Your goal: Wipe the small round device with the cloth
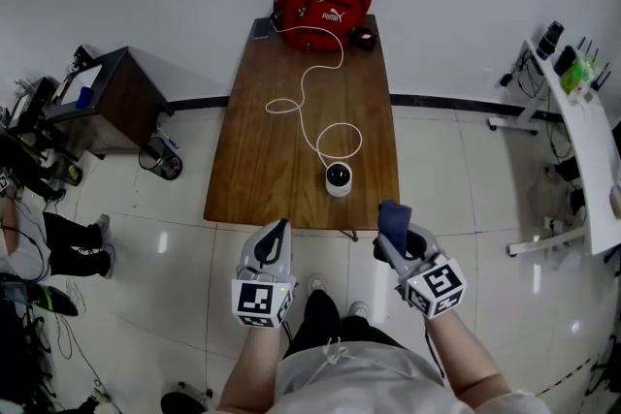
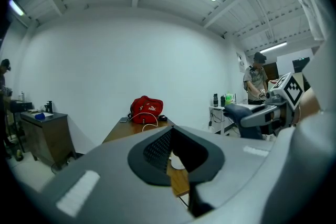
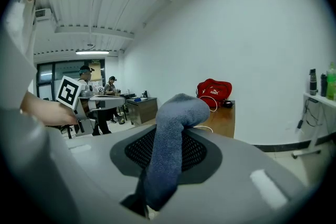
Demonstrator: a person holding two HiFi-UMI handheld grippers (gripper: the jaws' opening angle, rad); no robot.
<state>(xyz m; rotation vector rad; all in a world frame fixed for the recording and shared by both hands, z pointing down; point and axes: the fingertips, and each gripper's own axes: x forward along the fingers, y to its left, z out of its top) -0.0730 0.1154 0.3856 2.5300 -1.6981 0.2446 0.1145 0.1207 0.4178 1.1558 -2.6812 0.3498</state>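
The small round device point(image 1: 338, 177), white with a dark face, stands near the front edge of the wooden table point(image 1: 262, 150), its white cable point(image 1: 310, 97) looping back across the top. My right gripper point(image 1: 391, 226) is shut on a blue-grey cloth point(image 1: 394, 216), which sticks up between the jaws point(image 3: 176, 128). It hovers just off the table's front right corner. My left gripper point(image 1: 277, 233) is shut with nothing in it, below the table's front edge. In the left gripper view a sliver of the device point(image 2: 177, 163) shows past the closed jaws.
A red bag point(image 1: 323, 7) lies at the table's far end with a phone point(image 1: 262, 30) and a small dark item point(image 1: 364, 38) beside it. A dark cabinet point(image 1: 107, 97) stands left. A white side table point(image 1: 577, 136) with bottles stands right. People are at the room's edges.
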